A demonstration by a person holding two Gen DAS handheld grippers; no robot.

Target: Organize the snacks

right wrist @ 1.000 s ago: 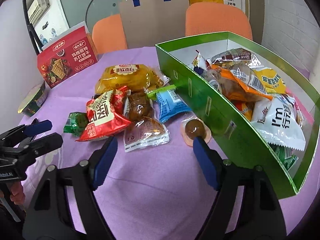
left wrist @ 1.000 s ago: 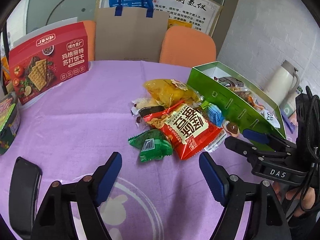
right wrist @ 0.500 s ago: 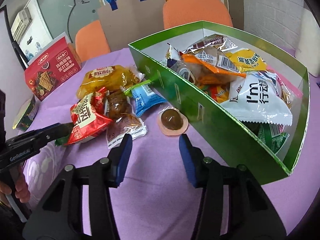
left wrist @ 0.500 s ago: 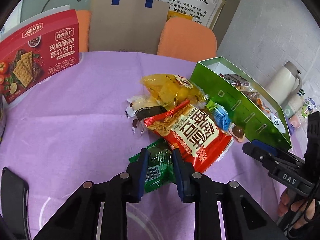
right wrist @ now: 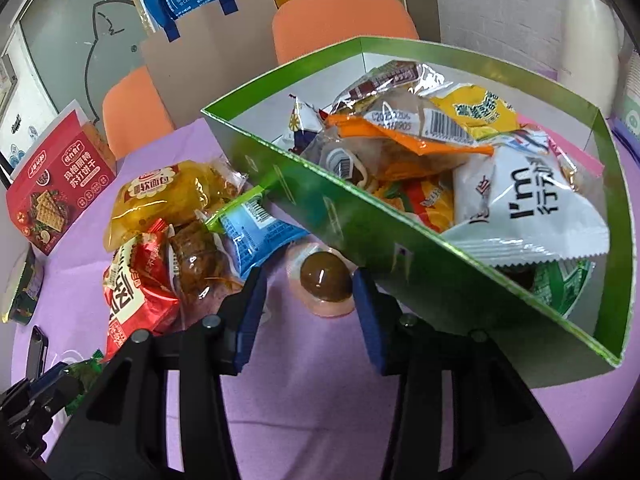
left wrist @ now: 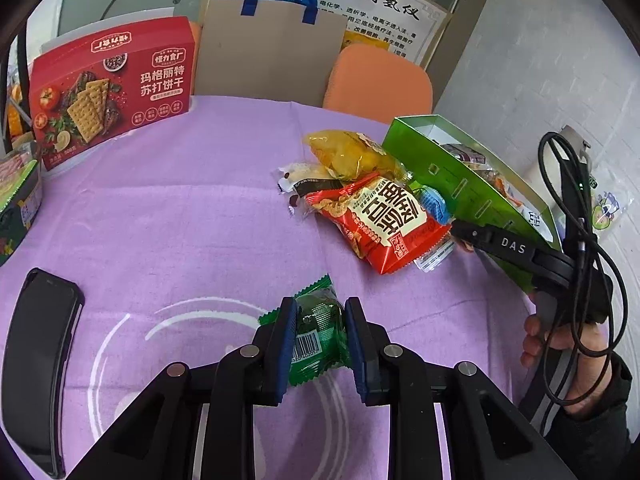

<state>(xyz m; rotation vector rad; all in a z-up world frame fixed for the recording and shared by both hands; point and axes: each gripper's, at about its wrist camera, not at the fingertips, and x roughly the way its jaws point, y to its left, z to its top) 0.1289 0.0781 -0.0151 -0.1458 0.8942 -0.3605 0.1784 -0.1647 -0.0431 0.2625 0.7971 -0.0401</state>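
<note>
My left gripper (left wrist: pixel 320 320) is shut on a small green snack packet (left wrist: pixel 316 332), held over the purple tablecloth (left wrist: pixel 180 220), apart from the pile. The pile holds a red packet (left wrist: pixel 384 220), a yellow bread bag (left wrist: pixel 352 156) and a blue packet (right wrist: pixel 260 228). My right gripper (right wrist: pixel 310 300) is open, its blue fingers either side of a round brown sweet in a clear pouch (right wrist: pixel 324 280), right against the green box (right wrist: pixel 320 200). That box is filled with several snack bags. The right gripper (left wrist: pixel 500 244) also shows in the left wrist view, with a hand holding it.
A black phone (left wrist: pixel 40 360) lies at the near left. A red cracker box (left wrist: pixel 108 88) stands at the back left, with a tin (left wrist: pixel 16 200) beside it. A brown paper bag (left wrist: pixel 272 52) and orange chairs (left wrist: pixel 380 80) are behind the table. A white flask (left wrist: pixel 576 148) stands beyond the green box.
My left gripper closed on the green packet and drew it back from the pile. My right gripper narrowed and moved forward until the brown sweet sat between its fingers.
</note>
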